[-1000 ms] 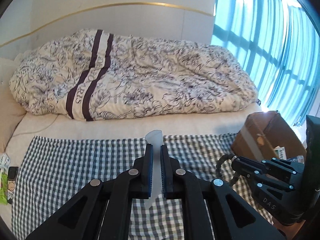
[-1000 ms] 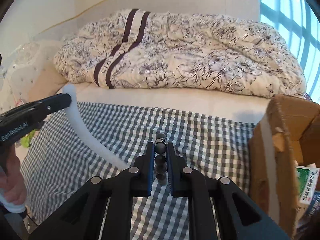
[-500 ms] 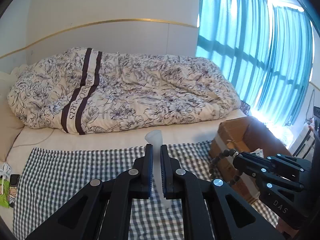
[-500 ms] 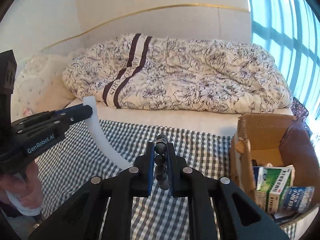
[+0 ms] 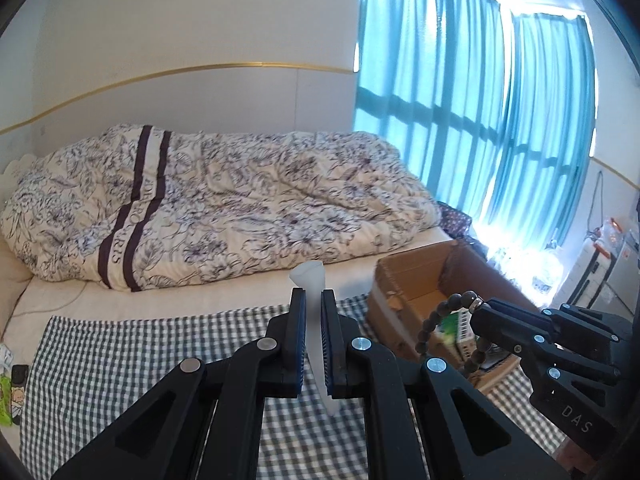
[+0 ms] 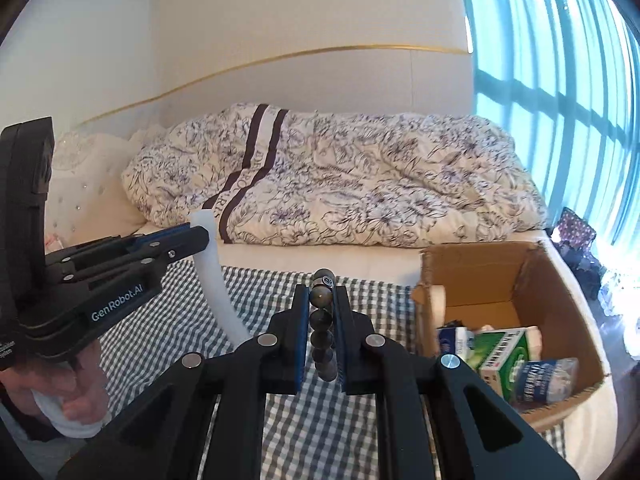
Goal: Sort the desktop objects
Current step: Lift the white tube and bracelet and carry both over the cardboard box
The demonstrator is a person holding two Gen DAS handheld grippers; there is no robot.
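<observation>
My left gripper (image 5: 313,300) is shut on a white curved plastic shoehorn (image 5: 310,280), held in the air above the checked cloth (image 5: 140,344). It also shows in the right wrist view (image 6: 216,276), hanging from the left gripper (image 6: 192,236). My right gripper (image 6: 322,296) is shut on a dark bead bracelet (image 6: 323,328); the bracelet (image 5: 440,320) hangs from the right gripper (image 5: 480,308) just in front of the open cardboard box (image 5: 416,280).
The cardboard box (image 6: 552,292) stands at the right on the bed and holds a green carton (image 6: 504,348) and other packets. A flowered duvet (image 6: 360,192) lies behind. Small packets (image 5: 10,396) lie at the cloth's left edge. Blue curtains (image 5: 480,120) hang at the right.
Both grippers have risen and swung to the right with their objects. The box has come further into view and the bracelet is now near its opening.
</observation>
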